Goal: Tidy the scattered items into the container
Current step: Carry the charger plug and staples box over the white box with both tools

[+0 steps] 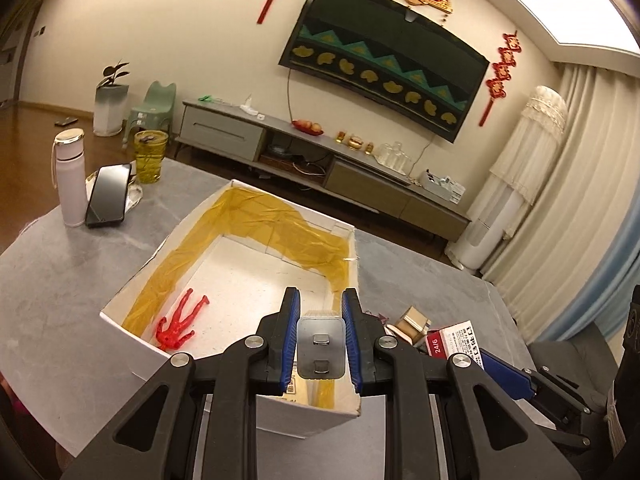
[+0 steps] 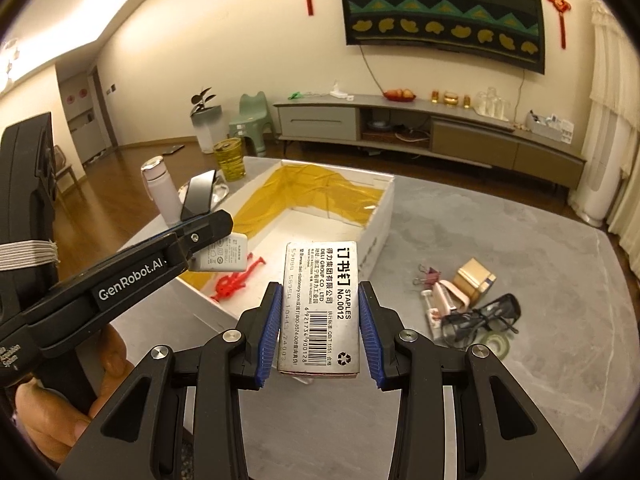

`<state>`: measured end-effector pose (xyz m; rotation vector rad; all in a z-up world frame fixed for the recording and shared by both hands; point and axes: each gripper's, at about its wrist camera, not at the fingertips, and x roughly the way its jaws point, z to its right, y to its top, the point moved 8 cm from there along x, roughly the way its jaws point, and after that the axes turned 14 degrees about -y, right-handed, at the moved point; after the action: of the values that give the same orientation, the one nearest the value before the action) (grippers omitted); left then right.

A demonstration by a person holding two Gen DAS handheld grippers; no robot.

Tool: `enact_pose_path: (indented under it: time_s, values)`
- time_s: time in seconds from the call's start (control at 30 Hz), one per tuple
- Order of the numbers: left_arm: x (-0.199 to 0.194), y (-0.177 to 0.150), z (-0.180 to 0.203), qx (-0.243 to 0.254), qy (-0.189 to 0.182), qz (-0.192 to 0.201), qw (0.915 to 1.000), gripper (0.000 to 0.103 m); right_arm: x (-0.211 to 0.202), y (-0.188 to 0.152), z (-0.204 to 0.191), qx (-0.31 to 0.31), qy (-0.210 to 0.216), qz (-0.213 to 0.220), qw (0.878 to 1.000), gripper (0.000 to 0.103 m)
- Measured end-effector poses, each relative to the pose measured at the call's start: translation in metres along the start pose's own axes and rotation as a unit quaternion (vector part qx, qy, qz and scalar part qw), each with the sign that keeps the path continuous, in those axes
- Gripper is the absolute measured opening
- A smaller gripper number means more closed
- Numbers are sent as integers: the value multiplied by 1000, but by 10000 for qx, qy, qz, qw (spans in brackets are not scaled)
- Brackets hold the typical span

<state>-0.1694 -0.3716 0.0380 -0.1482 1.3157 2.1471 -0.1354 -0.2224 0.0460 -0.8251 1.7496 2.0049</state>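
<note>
The left gripper [image 1: 320,340] has its jaws clamped on a white charger [image 1: 320,346], its two prongs facing the camera, and holds it above the near end of the open white box [image 1: 132,280]; in the right wrist view the charger [image 2: 224,256] hangs from the left gripper [image 2: 212,232] over the box's [image 2: 380,216] near left corner. A hand [image 2: 60,396] grips that tool's handle. Inside the box, lined along its walls with yellow tape, a red figure [image 1: 178,322] lies on the floor, left of and below the left jaws. The right gripper [image 2: 320,320] has its jaws closed on a box of staples [image 2: 322,308], label up, held above the grey table [image 2: 520,400] just short of the box's near right wall. Right of the right jaws, still on the table, lie binder clips [image 2: 426,278], a pink stapler [image 2: 446,300], a small gold carton [image 2: 474,278], black glasses [image 2: 480,320] and a tape roll [image 2: 494,346], all close together. Beyond the left jaws to the left, outside the box, stand a white bottle [image 1: 71,176], a phone [image 1: 108,194] leaning on it, and a yellow glass [image 1: 150,156].
</note>
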Motion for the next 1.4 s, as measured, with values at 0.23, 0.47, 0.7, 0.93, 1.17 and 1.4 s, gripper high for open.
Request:
enact_pose_path:
  time_s: [0.23, 0.47, 0.7, 0.93, 1.17, 1.4]
  values:
    - [5, 11, -13, -160, 60, -47, 9998, 23, 11, 22, -15, -213, 69, -34, 9997, 39]
    - [24, 21, -36, -432, 164, -359, 9983, 23, 36, 39, -26, -337, 292, -216, 9988, 39]
    - [54, 21, -62, -1052, 84, -801, 9912, 23, 74, 53, -41, -529, 518, -548, 9958, 39]
    - [86, 40, -85, -1458, -2, -1112, 9830, 23, 115, 52, -48, -701, 559, -907, 9918, 39]
    - [125, 51, -99, -1464, 198, -1334, 9800, 23, 156, 51, -50, -884, 481, -1213, 9875, 40]
    - [156, 63, -115, -1443, 362, -1432, 9785, 23, 194, 53, -51, -1061, 409, -1485, 9823, 40]
